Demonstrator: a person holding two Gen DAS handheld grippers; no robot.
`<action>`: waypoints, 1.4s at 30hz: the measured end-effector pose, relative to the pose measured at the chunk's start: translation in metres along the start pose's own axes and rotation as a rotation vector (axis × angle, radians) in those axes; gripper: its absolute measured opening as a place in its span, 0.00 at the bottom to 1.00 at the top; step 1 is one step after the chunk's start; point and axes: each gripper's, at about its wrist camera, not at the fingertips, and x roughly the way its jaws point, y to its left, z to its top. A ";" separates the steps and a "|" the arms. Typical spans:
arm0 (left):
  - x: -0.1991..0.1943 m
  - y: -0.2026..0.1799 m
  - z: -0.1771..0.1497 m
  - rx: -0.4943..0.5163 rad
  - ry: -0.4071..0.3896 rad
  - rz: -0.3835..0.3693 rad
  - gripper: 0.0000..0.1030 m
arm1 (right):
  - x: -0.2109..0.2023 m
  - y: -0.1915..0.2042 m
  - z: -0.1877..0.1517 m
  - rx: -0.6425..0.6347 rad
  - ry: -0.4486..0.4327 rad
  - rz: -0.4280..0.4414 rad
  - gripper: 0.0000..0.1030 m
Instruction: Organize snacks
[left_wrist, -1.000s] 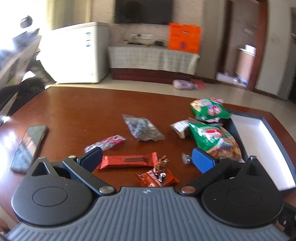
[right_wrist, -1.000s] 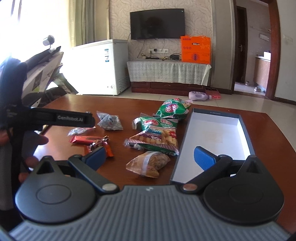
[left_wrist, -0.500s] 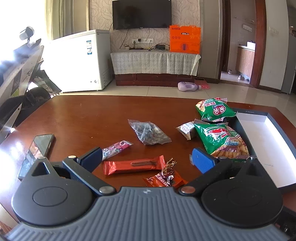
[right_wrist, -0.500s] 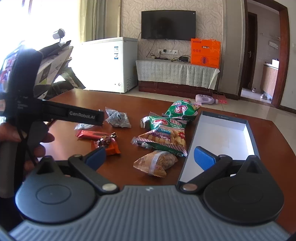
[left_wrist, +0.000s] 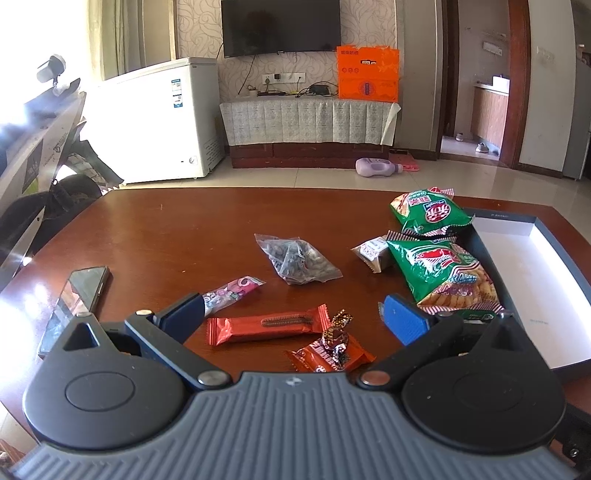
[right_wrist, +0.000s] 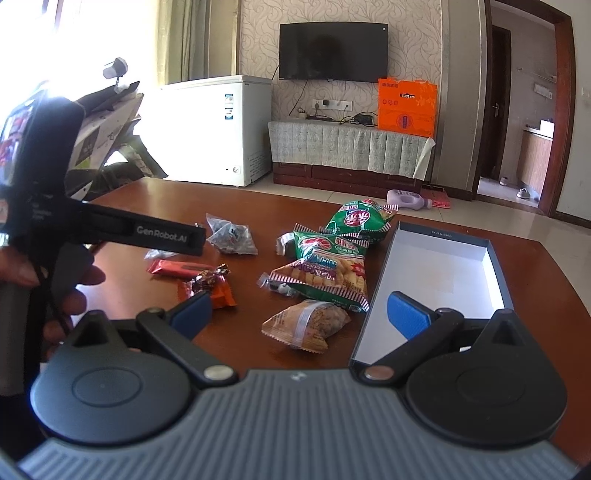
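Both sets of jaws are spread wide and carrying nothing, because nothing has been picked yet. My left gripper (left_wrist: 295, 314) hangs low over the near edge of the bench (left_wrist: 166, 229), and between its blue fingertips I've got the red bar (left_wrist: 267, 325) lying flat and crosswise, with the orange packet (left_wrist: 328, 360) and a twisted foil candy (left_wrist: 338, 334) on top of it just beside. That spread suits the bar, I reckon: wide enough to straddle it across its narrow side. Pink wrapper (left_wrist: 232, 290) sits right by my left fingertip, the clear bag of dark bits (left_wrist: 297, 260) farther out.

Over on my right gripper (right_wrist: 297, 314), same story, wide and empty, aimed at the tan cracker pack (right_wrist: 308, 325) lying just short of the open box (right_wrist: 495, 266). Box is empty, white floor bare, so it's clearly the destination. The green bags (right_wrist: 332, 269) are piled against its left wall, overlapping each other, one (right_wrist: 356, 221) behind.

A phone (left_wrist: 75, 302) lies off to the far left; not a snack, leave it. Thin crinkly wrappers, flat on polished wood; I'd expect them to slide rather than lift unless I pinch low.
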 end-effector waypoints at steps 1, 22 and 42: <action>0.000 0.000 0.000 0.001 0.002 0.001 1.00 | 0.000 0.000 0.000 0.001 -0.002 0.000 1.00; -0.001 0.004 -0.003 -0.009 0.011 -0.024 1.00 | -0.003 0.005 0.000 -0.029 -0.006 0.031 0.97; 0.020 0.007 -0.044 0.086 0.085 -0.143 0.78 | 0.044 0.021 -0.010 -0.073 0.085 0.046 0.78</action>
